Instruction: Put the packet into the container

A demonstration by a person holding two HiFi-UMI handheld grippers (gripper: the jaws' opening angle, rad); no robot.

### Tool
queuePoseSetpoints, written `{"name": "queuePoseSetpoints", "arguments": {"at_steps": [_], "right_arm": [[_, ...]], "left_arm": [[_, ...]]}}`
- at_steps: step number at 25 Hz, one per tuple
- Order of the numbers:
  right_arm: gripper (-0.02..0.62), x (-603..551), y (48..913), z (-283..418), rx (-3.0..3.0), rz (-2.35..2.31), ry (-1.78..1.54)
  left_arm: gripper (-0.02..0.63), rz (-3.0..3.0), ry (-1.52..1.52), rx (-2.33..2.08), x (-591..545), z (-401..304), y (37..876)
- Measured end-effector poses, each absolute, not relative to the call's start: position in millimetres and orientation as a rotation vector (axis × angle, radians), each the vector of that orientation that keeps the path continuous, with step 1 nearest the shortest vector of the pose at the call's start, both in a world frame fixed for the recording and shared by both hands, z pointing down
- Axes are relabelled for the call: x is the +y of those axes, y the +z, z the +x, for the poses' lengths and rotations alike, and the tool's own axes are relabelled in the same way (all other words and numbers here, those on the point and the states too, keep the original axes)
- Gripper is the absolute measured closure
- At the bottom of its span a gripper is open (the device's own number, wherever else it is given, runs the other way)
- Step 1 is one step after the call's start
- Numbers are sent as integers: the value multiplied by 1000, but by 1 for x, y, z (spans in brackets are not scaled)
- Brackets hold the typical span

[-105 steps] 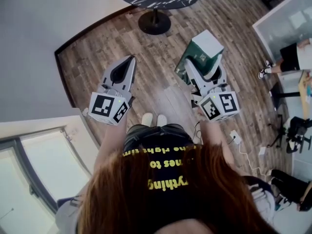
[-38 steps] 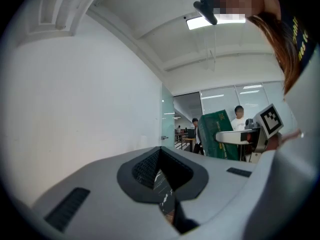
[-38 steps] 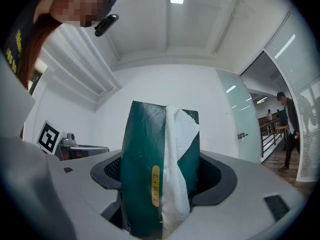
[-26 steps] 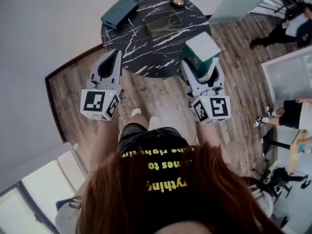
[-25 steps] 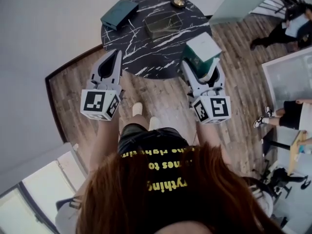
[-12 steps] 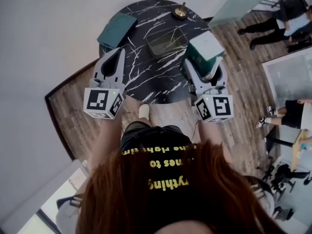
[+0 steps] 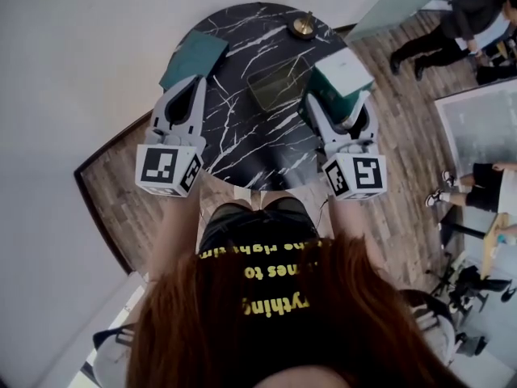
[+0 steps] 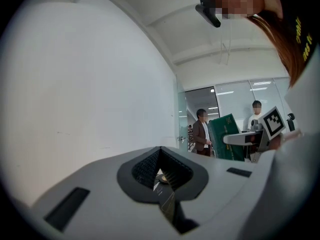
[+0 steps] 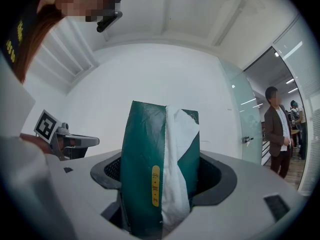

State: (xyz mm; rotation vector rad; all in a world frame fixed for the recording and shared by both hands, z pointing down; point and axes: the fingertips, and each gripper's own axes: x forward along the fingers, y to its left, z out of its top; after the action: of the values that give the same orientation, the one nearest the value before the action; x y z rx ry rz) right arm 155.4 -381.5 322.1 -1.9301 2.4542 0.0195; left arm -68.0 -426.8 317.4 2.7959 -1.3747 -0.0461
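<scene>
Left claw (image 7: 192,87) pressed together with nothing in it, right claw (image 7: 337,107) clamped on the green and white packet (image 7: 342,73) (held upright), both over the round dark counter (image 7: 242,148), clear container (image 7: 279,83) farther back between them

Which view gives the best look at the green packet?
The right gripper view: the packet fills the centre, clamped between the jaws, its side in full view. The head view shows only its top end above the right tool. The left gripper view shows it small, at the right.
</scene>
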Motion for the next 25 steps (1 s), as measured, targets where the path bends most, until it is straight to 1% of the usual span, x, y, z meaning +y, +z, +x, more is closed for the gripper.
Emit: {"name": "queuePoseSetpoints", "arguments": {"at_steps": [4,9,18,21,25], "right_arm": [[218,-398,327,158,2487,-1919,14],[218,-423,337,165,2621,-1894,86],[218,-471,390,170,2989,-1847,396],[218,-483,410,161,3115,-1776,466],[218,-496,442,149,3334,-1623,654]], "left_arm": [[606,2764,-46,-1395,-436,-69,323],[606,2740,-44,-1417,-442,-65,325],[606,2713,-24,-1439,-446,-55,336],[606,2708,-19,-1447,-449,-55,338],[606,2706,-2,-1461,-451,-55,340]]}}
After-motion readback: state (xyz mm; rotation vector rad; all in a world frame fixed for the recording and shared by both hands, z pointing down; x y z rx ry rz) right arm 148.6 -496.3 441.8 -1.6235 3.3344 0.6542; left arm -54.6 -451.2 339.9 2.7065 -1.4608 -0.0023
